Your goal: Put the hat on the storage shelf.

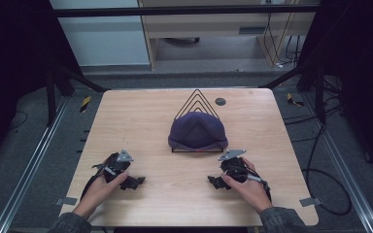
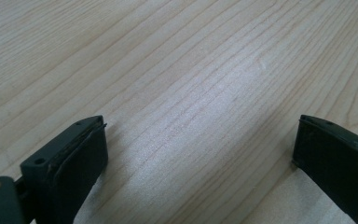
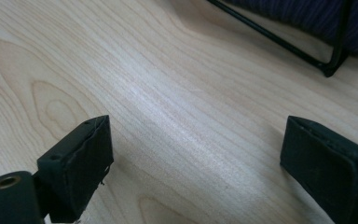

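A dark blue knitted hat [image 1: 197, 131] is draped over a black wire rack [image 1: 197, 99] of nested triangles at the back middle of the wooden table [image 1: 141, 126]. My left gripper [image 1: 135, 182] rests low on the table at the front left, held by a hand, jaws wide open over bare wood [image 2: 200, 140]. My right gripper [image 1: 214, 182] rests at the front right, also open, pointing inward. In the right gripper view the rack's base wire [image 3: 279, 42] and the hat's edge [image 3: 317, 16] lie beyond the jaws, which hold nothing.
A small dark round disc [image 1: 220, 101] is set in the table near the back right. Black frame struts [image 1: 73, 77] stand at the table's rear corners, and cables [image 1: 320, 170] lie on the floor to the right.
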{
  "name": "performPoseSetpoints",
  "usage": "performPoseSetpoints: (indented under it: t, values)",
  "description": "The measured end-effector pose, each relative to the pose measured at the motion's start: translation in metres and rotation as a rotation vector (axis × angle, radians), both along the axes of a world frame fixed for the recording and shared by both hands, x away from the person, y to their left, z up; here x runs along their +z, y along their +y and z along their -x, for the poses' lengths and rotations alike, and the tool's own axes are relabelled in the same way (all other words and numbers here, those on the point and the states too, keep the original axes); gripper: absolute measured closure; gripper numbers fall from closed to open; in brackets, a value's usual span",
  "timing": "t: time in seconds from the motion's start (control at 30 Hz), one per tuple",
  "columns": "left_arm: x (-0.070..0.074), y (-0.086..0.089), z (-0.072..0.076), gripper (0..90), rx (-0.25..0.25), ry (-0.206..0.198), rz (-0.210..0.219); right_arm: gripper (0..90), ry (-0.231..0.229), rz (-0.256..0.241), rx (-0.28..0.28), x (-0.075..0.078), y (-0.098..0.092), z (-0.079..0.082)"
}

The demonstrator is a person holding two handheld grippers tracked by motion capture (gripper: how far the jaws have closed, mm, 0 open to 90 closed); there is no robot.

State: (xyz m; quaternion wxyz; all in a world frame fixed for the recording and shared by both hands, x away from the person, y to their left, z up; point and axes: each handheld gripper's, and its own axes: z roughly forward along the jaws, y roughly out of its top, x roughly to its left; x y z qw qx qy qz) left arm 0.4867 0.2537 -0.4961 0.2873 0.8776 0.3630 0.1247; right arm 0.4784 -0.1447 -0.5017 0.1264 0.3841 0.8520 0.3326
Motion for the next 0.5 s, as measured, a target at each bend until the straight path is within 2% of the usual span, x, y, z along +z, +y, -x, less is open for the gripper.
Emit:
performPoseSetpoints:
  t: [0.1,0.33,0.5]
  values:
    - [-0.0022,-0.0006,0.0016,0.1,-0.002,-0.014,0.005,5.9,-0.033,0.032,0.008,-0.0025,0.0038,0.0017]
    - [-0.0041,0.0014,0.0041,0.0,-0.007,-0.032,0.02,3.0,-0.096,-0.016,-0.018,-0.0103,0.0055,0.0082]
    - [-0.0044,0.0021,0.0042,0.0,-0.012,-0.035,0.023,2.8,-0.098,-0.019,-0.022,-0.0106,0.0058,0.0086]
